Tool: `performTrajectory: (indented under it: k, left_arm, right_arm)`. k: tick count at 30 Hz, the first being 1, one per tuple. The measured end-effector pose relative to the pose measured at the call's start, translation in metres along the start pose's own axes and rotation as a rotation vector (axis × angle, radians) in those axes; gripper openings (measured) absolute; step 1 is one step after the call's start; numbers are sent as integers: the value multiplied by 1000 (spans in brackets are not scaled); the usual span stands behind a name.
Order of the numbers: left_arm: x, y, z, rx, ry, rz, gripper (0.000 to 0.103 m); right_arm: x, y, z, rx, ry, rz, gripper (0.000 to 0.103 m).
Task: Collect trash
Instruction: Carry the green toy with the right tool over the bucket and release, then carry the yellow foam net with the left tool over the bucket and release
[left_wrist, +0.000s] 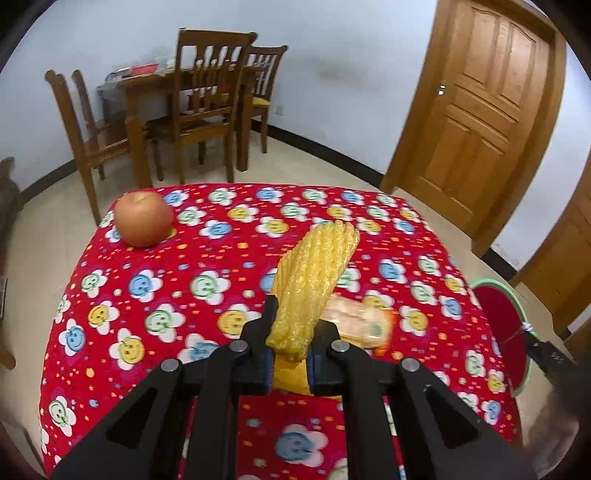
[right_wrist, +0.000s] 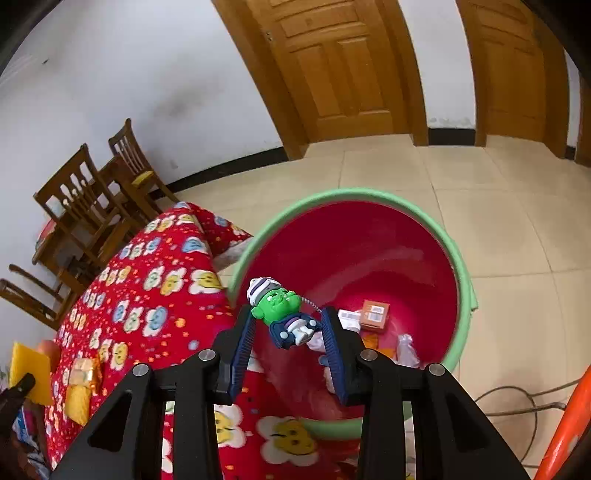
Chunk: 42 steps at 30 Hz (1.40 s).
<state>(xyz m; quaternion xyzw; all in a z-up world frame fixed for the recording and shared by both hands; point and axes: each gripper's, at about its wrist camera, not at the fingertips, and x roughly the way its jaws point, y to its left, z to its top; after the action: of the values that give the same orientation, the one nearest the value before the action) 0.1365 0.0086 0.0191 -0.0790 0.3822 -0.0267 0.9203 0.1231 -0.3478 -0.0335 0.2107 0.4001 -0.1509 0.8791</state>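
My left gripper (left_wrist: 290, 334) is shut on a yellow crinkled snack wrapper (left_wrist: 314, 280) and holds it over the red flowered tablecloth (left_wrist: 207, 295). An orange foil wrapper (left_wrist: 360, 321) lies on the cloth just right of it. My right gripper (right_wrist: 288, 332) is open over the red bin with a green rim (right_wrist: 458, 258). A green-headed toy figure on a bead chain (right_wrist: 284, 314) hangs between its fingers, seemingly loose. Orange and white packets (right_wrist: 373, 314) lie in the bin. The bin also shows in the left wrist view (left_wrist: 498, 317).
An apple (left_wrist: 143, 218) sits at the far left of the table. Wooden chairs and a table (left_wrist: 192, 107) stand by the wall. Wooden doors (left_wrist: 480, 110) are at the right. A cable (right_wrist: 517, 402) lies on the tiled floor beside the bin.
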Motion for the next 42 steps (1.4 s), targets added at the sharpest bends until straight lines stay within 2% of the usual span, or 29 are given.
performTrajectory:
  k: [4,16,22,30,42]
  left_arm:
    - [-5,-26,1,32,12,-50,12]
    - [-8,-108,-7,151,60,-193,12]
    - [-4,-150,-14,216,88,-256,12]
    - [5,-205,-25,291,135,-331,12]
    - [30,-268,-43,351,189,-404,12]
  right_arm:
    - [4,-12,-1,17,29,11,39]
    - [-24,-43,2,62,-3,35,40]
    - [-44,-58,1,91,-6,43,47]
    - [-63,-78,-6,117,-28,40,56]
    - [-72,-103,-11,171,-44,25,58]
